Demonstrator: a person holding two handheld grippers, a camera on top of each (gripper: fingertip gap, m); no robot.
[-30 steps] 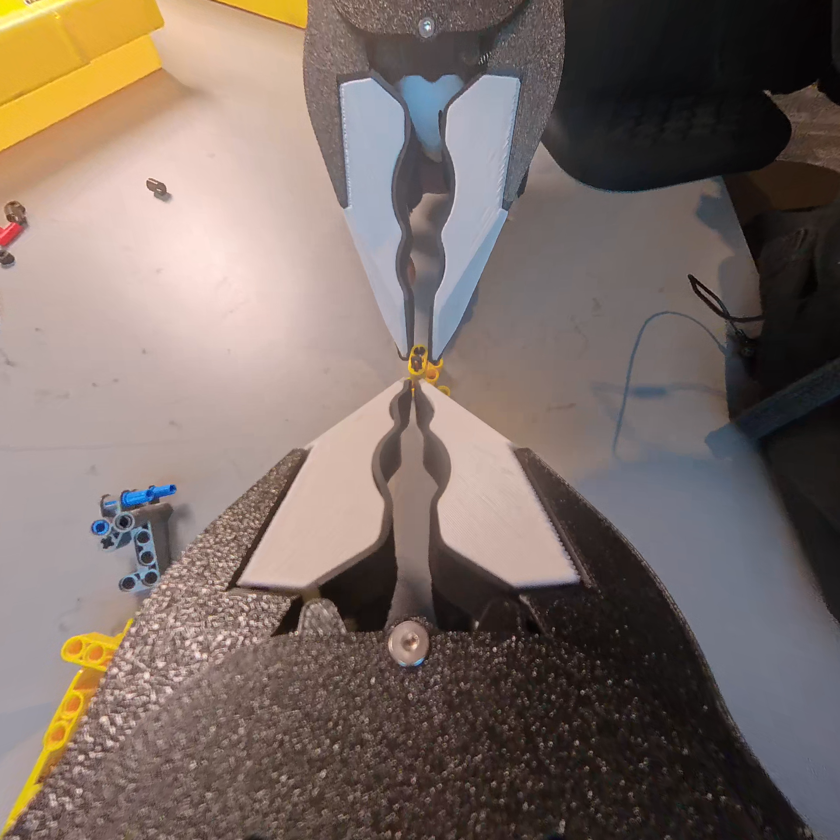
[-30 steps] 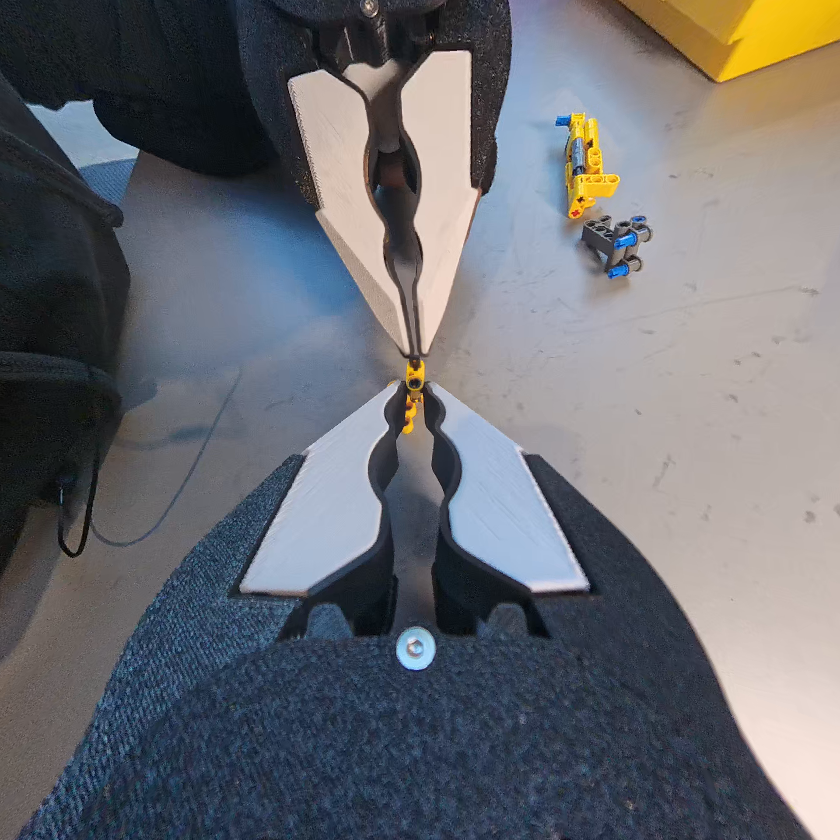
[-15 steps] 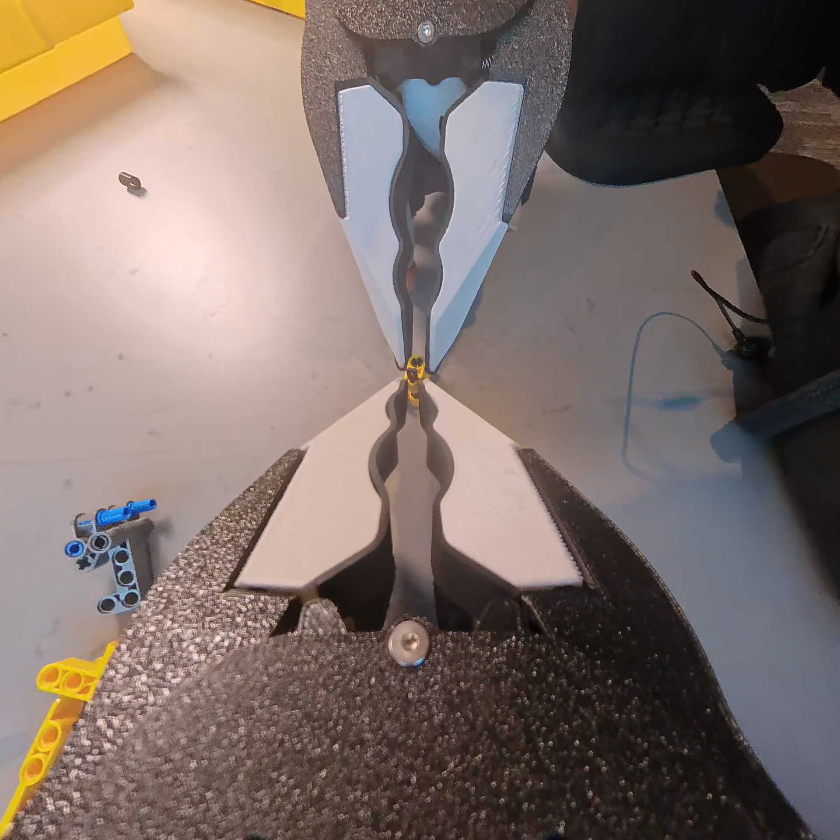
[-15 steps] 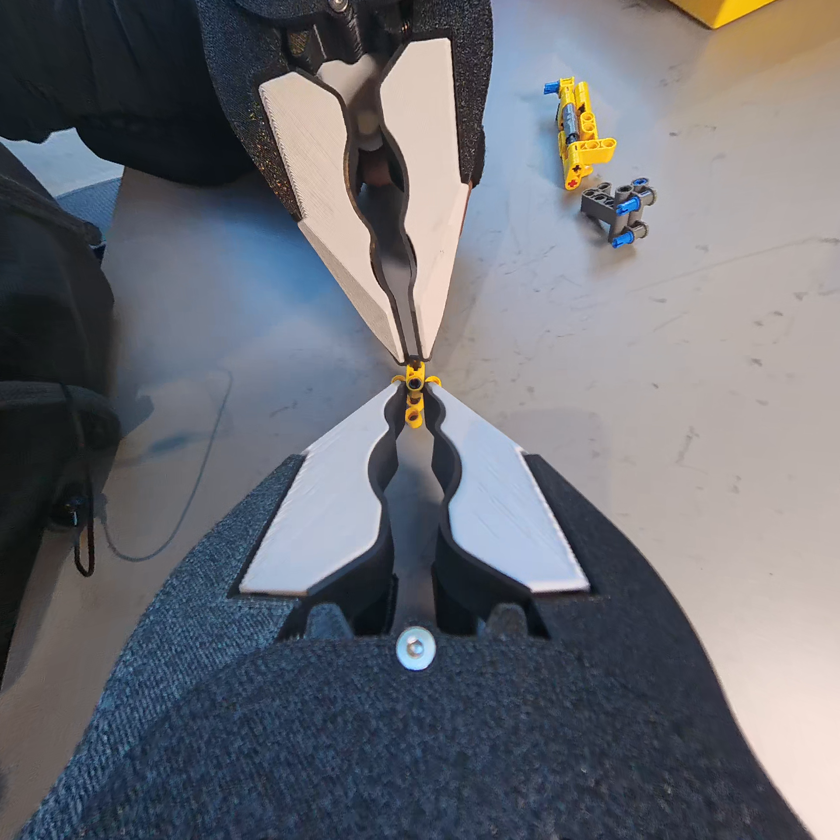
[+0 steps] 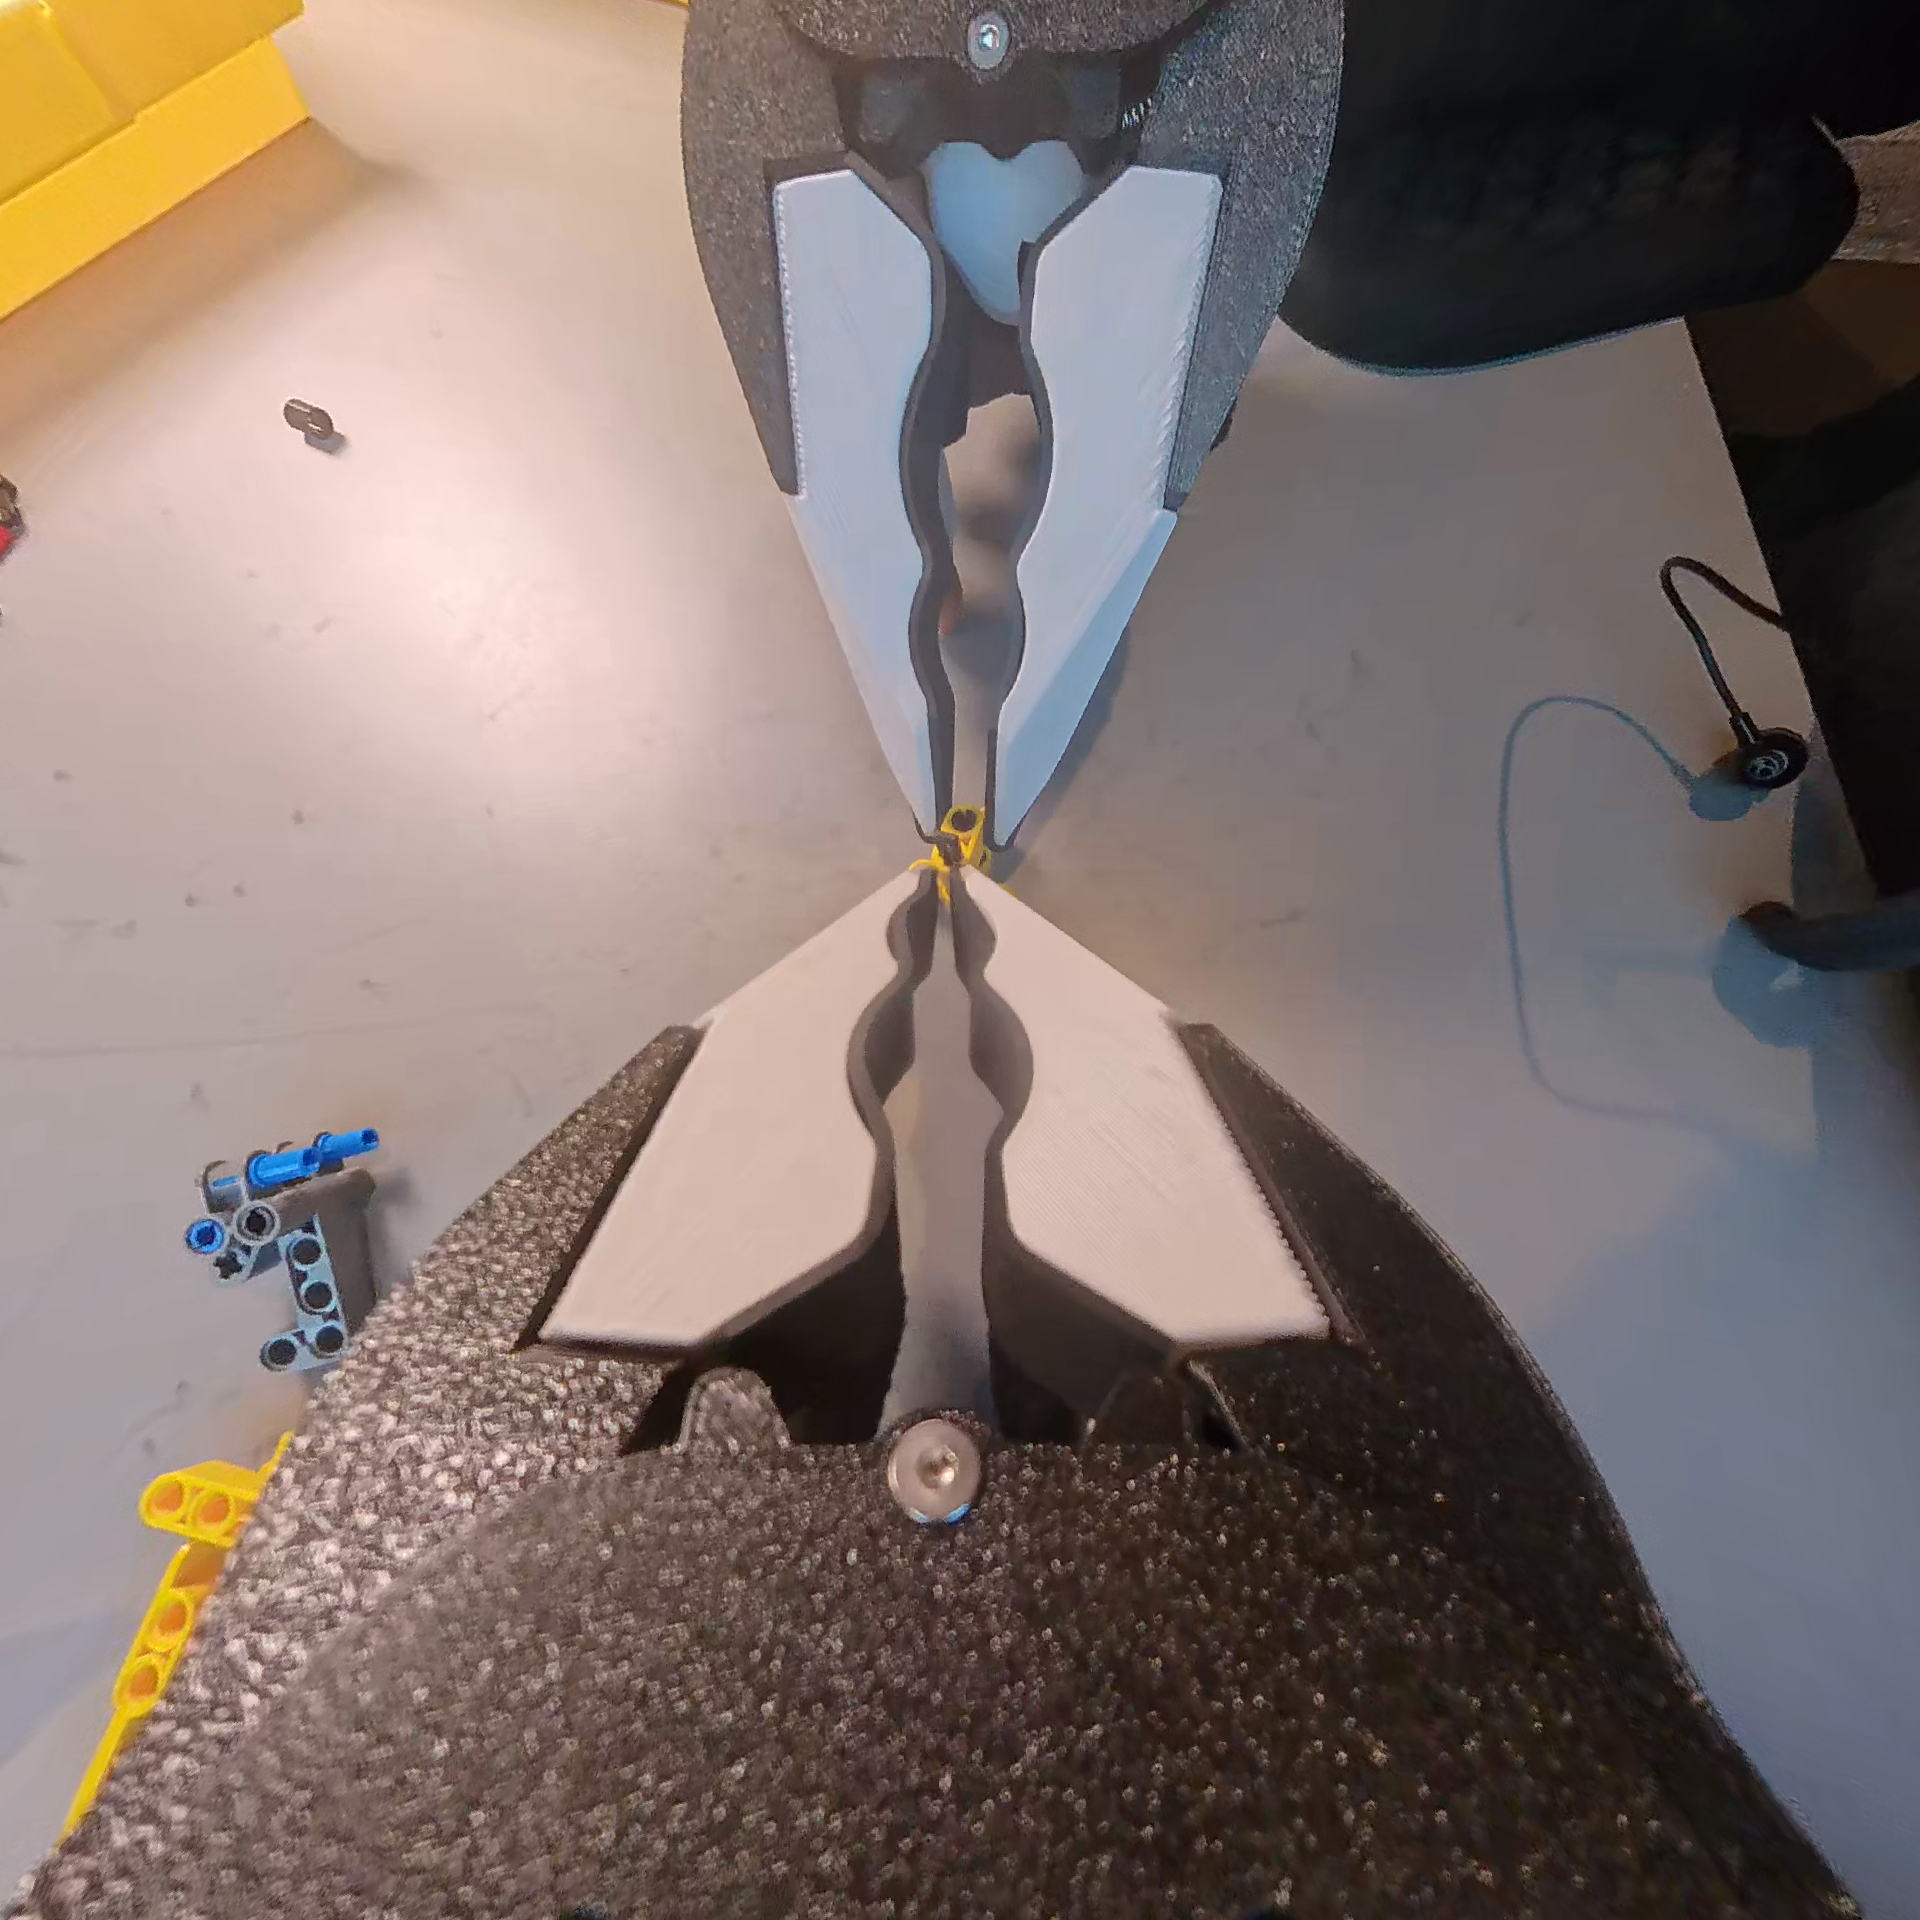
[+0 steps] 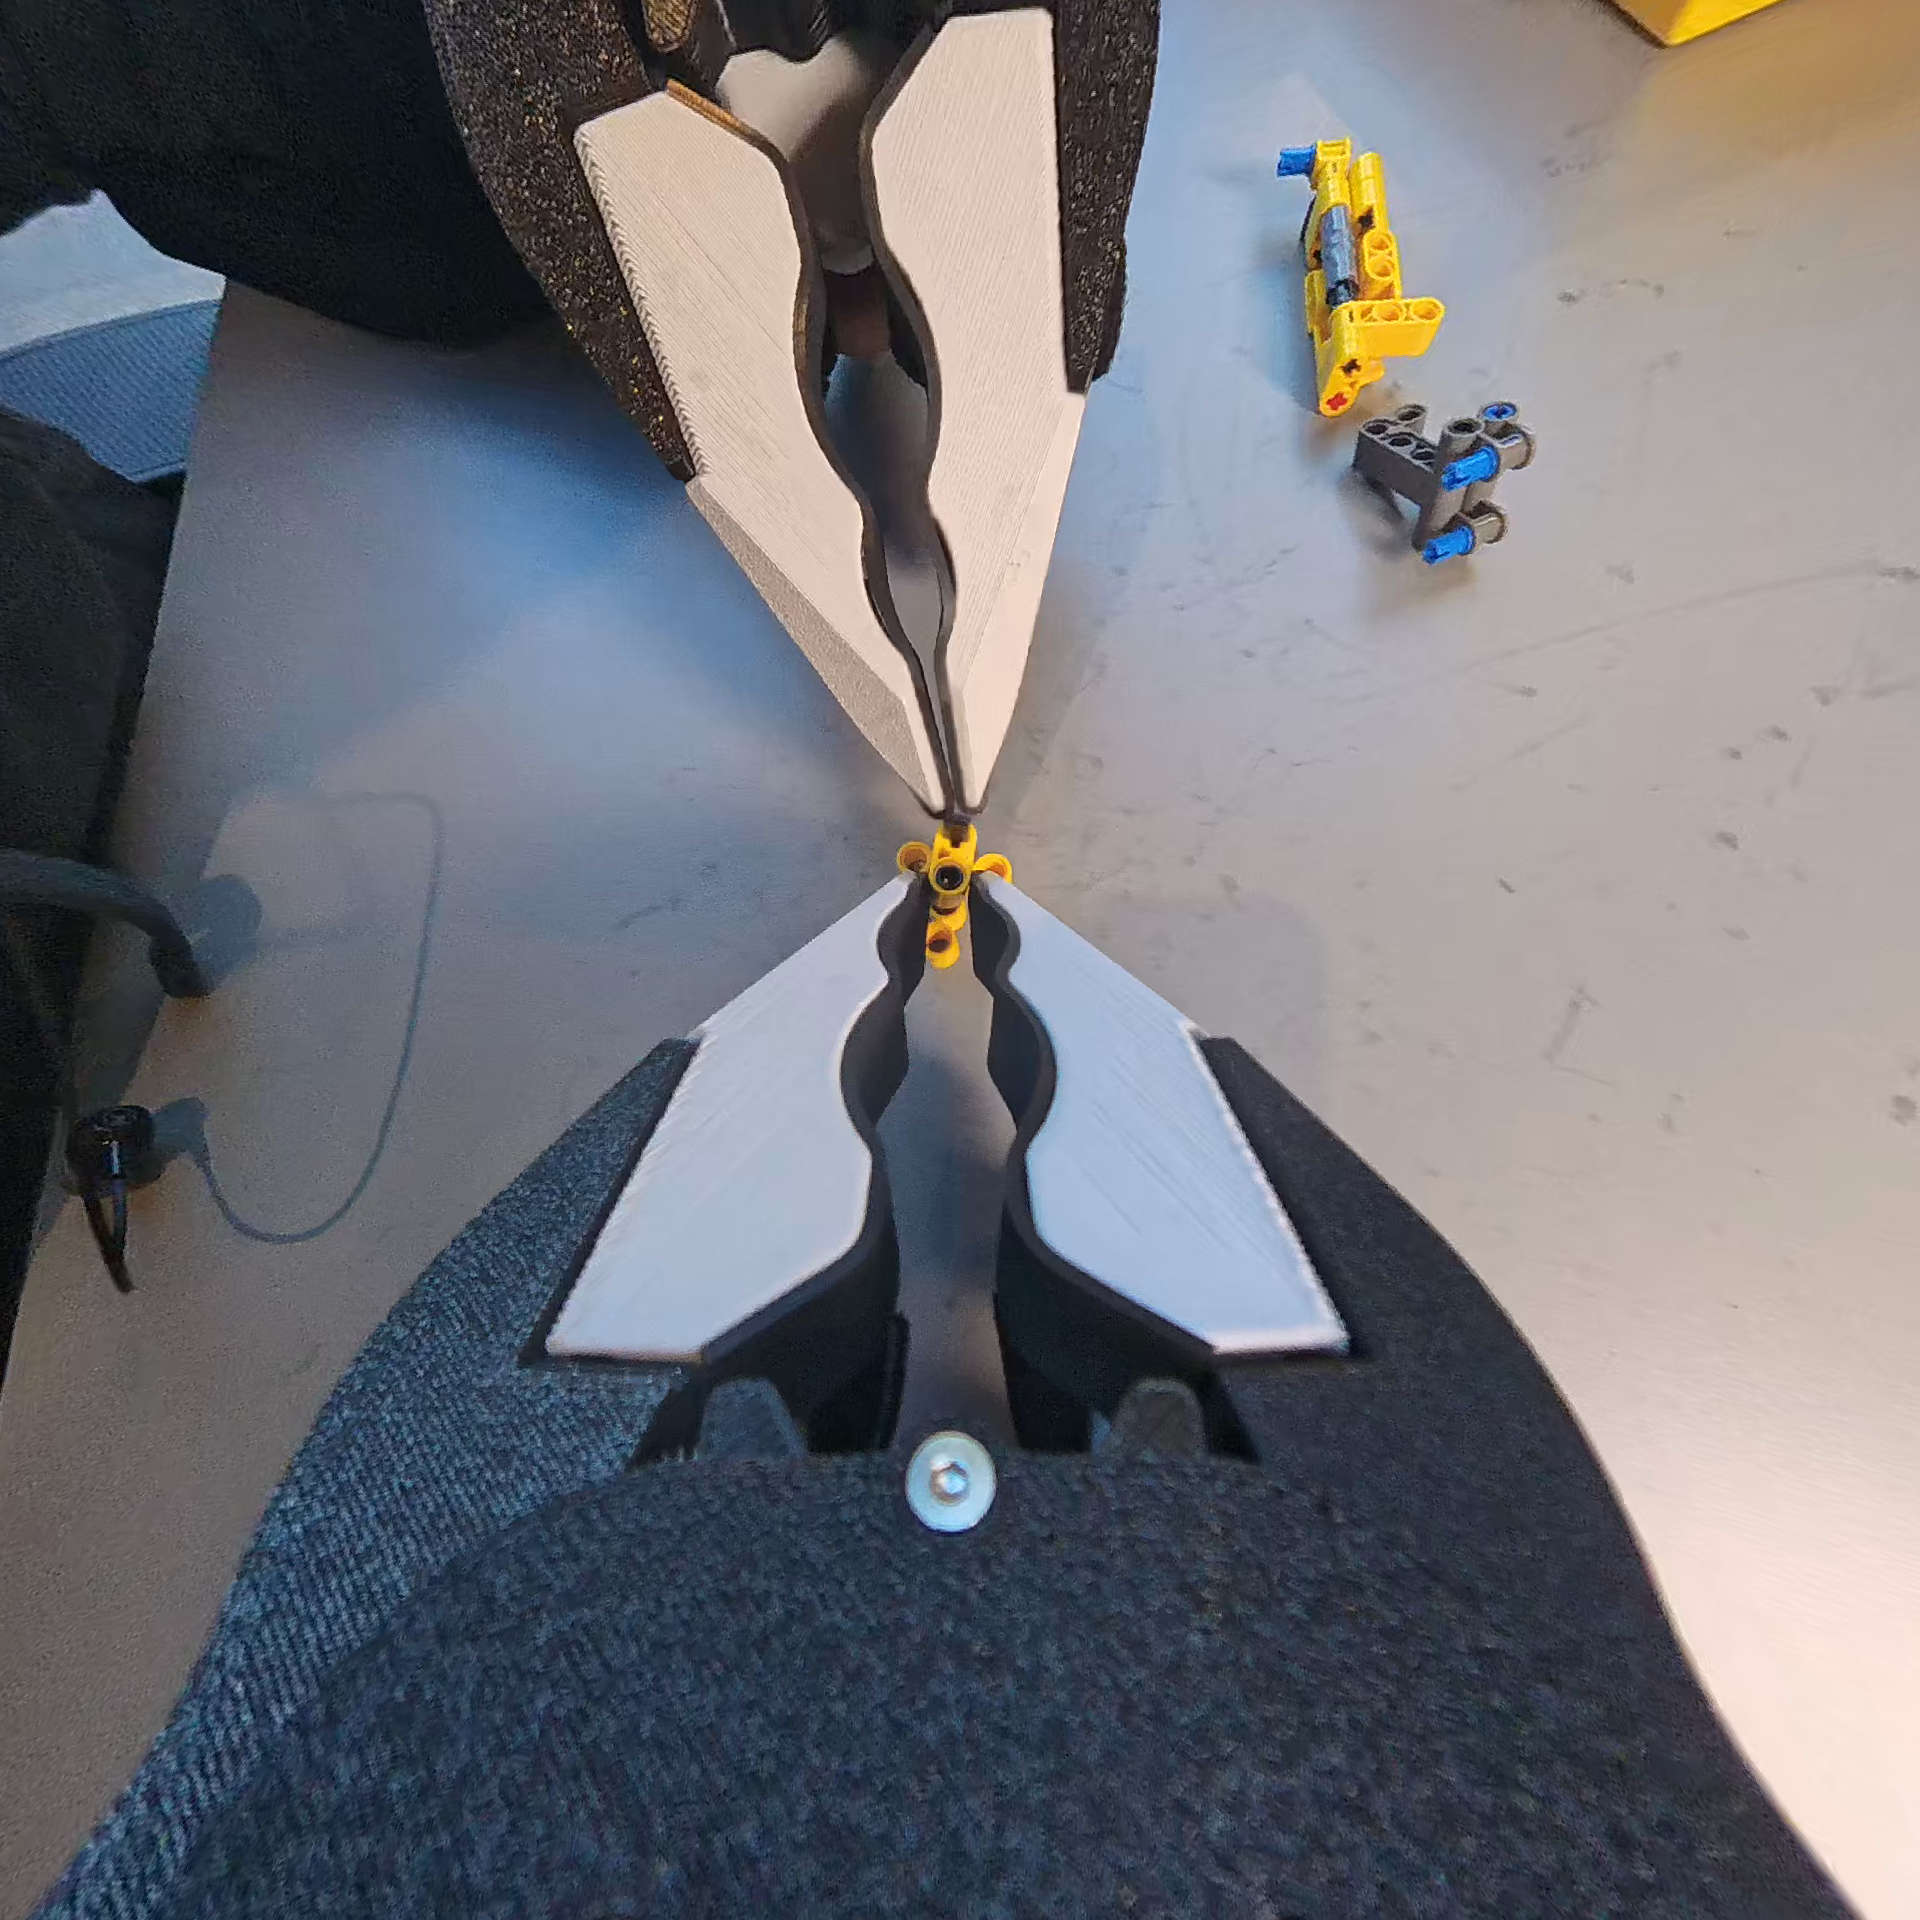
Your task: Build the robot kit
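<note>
Yellow beam (image 5: 156, 1621) partly hidden behind hand-held gripper (image 5: 943, 883)

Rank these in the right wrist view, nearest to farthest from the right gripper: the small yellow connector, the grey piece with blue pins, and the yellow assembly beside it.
From the right gripper:
1. Small yellow connector, pinched right at its fingertips.
2. Grey piece with blue pins, on the table, ahead and to the right.
3. Yellow assembly, just beyond the grey piece, farther up the table.

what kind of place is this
Probably a workbench or lab table for small toy-brick assembly: a scuffed grey tabletop with loose building-toy sub-assemblies, one yellow and one grey with blue pins, and a yellow bin at the edge.
</note>
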